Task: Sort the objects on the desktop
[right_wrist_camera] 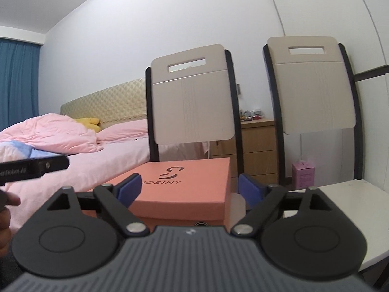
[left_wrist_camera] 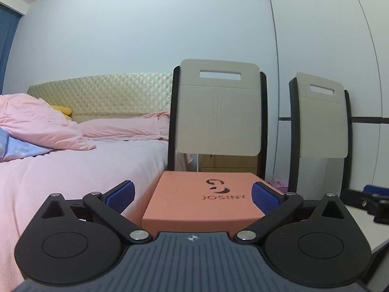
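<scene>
Orange box [left_wrist_camera: 201, 199] | left gripper [left_wrist_camera: 193, 196] wide open, empty, straddling it | right gripper [right_wrist_camera: 189, 187] open, empty | centre pads before closing

The left gripper [left_wrist_camera: 193, 196] is wide open, holding nothing. The orange box [left_wrist_camera: 201, 199] sits between its blue fingers [left_wrist_camera: 121, 196], at 12 o'clock.

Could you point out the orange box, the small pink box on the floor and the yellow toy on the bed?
Orange box [right_wrist_camera: 184, 189], right wrist view: on its lid.
Small pink box [right_wrist_camera: 303, 174], right wrist view: on its front face.
Yellow toy [right_wrist_camera: 90, 123], right wrist view: on its body.
</scene>
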